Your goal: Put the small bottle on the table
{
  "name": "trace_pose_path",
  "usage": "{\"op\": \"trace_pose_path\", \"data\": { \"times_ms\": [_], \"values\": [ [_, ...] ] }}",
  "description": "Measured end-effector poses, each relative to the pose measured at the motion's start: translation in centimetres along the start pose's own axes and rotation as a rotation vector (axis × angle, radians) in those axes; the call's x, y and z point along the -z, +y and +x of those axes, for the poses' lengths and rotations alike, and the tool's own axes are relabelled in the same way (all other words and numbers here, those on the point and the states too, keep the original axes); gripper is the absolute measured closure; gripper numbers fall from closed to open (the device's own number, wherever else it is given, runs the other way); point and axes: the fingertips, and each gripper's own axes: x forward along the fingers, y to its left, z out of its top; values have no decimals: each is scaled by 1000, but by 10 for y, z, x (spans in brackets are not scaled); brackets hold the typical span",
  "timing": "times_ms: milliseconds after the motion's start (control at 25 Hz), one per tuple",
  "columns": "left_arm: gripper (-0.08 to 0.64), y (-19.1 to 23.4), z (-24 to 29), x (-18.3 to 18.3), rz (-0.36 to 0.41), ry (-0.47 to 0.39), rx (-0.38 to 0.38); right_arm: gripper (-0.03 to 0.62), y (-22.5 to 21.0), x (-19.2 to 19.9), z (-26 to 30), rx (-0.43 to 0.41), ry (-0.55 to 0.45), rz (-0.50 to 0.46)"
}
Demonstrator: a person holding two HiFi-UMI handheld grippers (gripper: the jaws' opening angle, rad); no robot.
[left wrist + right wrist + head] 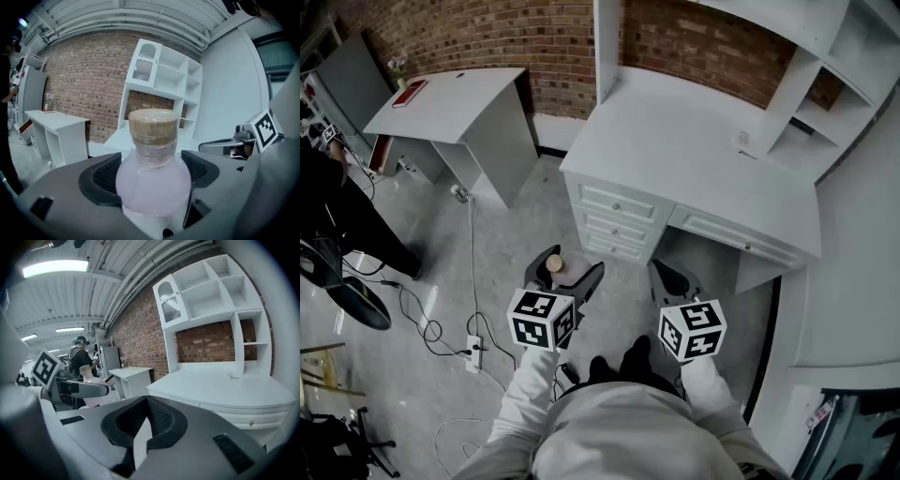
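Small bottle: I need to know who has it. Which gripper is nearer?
Left. The left gripper grips the small bottle between its fingers; the right gripper, shut and empty, sits apart to the bottle's right.

Small bottle (555, 264) within left gripper (569, 268), before the desk (694, 141); side table (450, 103) seemingly further left

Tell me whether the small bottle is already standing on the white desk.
No. The small bottle sits clamped between the jaws of the left gripper, out over the floor in front of the white desk.
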Motion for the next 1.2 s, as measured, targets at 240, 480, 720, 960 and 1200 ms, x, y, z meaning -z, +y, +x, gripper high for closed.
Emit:
{"op": "trace_pose_path", "data": {
  "times_ms": [240, 480, 720, 960, 1200],
  "values": [
    [167, 3, -20, 11, 41, 21, 21, 565, 27, 12, -7, 14, -3, -9],
    [167, 5, -35, 18, 60, 30, 27, 565, 41, 16, -14, 29, -31, 8],
    [167, 11, -22, 17, 52, 41, 33, 565, 19, 12, -10, 79, -38, 23],
    [167, 32, 11, 10, -2, 52, 24, 565, -11, 3, 16, 98, -53, 43],
    [167, 62, 71, -18, 17, 48, -24, 565, -62, -31, 61, 100, -95, 51]
  ]
}}
